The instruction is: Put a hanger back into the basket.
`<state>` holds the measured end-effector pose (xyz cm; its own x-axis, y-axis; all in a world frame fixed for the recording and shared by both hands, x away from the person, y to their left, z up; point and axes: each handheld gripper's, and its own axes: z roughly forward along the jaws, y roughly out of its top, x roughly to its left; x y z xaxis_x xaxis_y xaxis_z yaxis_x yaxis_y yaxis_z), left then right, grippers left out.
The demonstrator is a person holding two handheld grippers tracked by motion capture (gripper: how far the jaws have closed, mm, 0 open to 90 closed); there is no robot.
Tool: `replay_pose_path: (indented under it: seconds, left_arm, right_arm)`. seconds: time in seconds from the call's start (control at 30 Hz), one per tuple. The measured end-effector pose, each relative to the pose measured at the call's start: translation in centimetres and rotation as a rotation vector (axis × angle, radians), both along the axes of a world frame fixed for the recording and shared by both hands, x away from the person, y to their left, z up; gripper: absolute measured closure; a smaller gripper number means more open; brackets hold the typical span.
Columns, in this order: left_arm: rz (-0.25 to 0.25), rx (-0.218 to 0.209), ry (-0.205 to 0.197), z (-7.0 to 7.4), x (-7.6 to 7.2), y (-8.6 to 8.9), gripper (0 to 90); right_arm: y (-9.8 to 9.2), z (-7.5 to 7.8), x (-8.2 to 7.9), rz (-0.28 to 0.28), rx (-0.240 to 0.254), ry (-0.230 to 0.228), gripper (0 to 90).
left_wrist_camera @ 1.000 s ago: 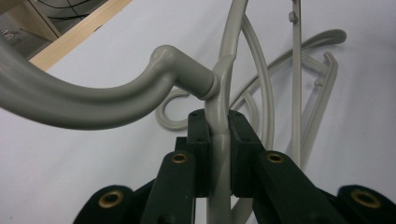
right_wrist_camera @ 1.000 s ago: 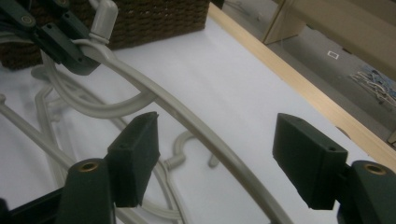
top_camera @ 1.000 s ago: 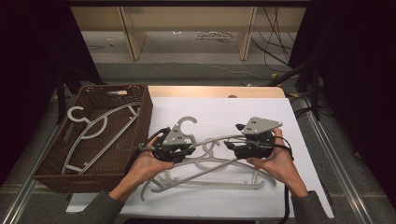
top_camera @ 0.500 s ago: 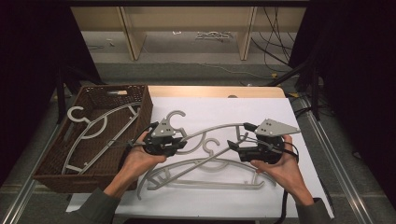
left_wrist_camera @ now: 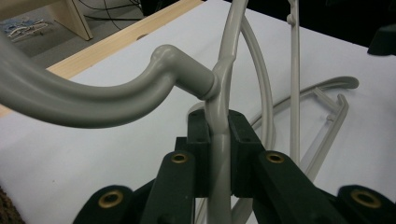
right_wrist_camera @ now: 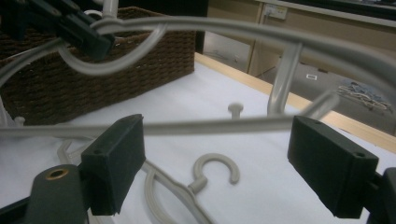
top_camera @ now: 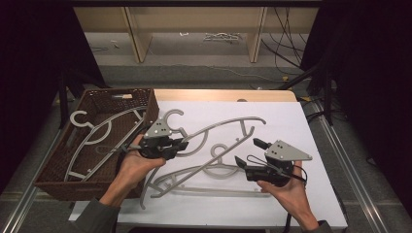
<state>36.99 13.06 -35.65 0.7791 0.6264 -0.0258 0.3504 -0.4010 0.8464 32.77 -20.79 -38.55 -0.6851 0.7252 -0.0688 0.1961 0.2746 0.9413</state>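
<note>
My left gripper [top_camera: 180,144] is shut on a grey plastic hanger [top_camera: 224,123] close to its hook and holds it above the white table sheet, beside the basket. In the left gripper view the pads [left_wrist_camera: 200,140] squeeze the hanger's stem [left_wrist_camera: 218,154] just under the hook. A second grey hanger [top_camera: 194,171] lies flat on the sheet below it. My right gripper [top_camera: 247,151] is at the right, and its jaws have just been opening. In the right gripper view the right gripper [right_wrist_camera: 219,140] gapes wide; a thin hanger bar [right_wrist_camera: 205,125] crosses just beyond the pads, untouched.
A brown wicker basket [top_camera: 53,170] at the table's left holds other grey hangers [top_camera: 97,131]. The white sheet [top_camera: 301,126] stretches to the right, with a wooden table edge [top_camera: 223,94] behind it. Wooden shelf legs and cables lie on the floor beyond.
The right gripper let go of the lifted hanger, opened and drew back to the right and down. The left gripper carried the hanger up and to the left, nearer the basket.
</note>
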Motion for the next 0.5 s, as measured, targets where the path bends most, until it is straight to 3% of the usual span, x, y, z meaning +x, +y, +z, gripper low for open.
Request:
replay_pose_path:
  seconds: [0.23, 0.3, 0.4, 0.43, 0.47, 0.5]
  left_arm:
    - [0.005, -0.061, 0.02, 0.7, -0.1, 0.6, 81.4]
    - [0.002, -0.066, 0.028, 1.1, -0.1, 0.6, 81.4]
    - [-0.003, -0.086, 0.024, 1.8, -0.2, 0.6, 81.4]
    - [0.082, 0.079, -0.188, 2.8, 0.7, 1.7, 81.4]
    - [0.092, 0.058, -0.147, 3.1, 0.4, 1.6, 81.3]
    - [0.028, 0.001, -0.084, 3.2, 0.2, 1.2, 81.4]
  right_arm:
    - [-0.6, -1.2, -0.6, -0.023, 0.024, 0.039, 19.4]
    - [-0.7, -1.6, -0.6, -0.015, 0.054, 0.055, 19.4]
    - [-1.0, -1.9, -0.7, -0.023, 0.046, 0.058, 19.3]
    - [-1.1, -2.0, -0.7, -0.026, 0.048, 0.055, 19.3]
    - [-1.1, -2.1, -0.8, -0.027, 0.052, 0.056, 19.3]
    - [-1.2, -2.1, -0.8, -0.03, 0.052, 0.055, 19.2]
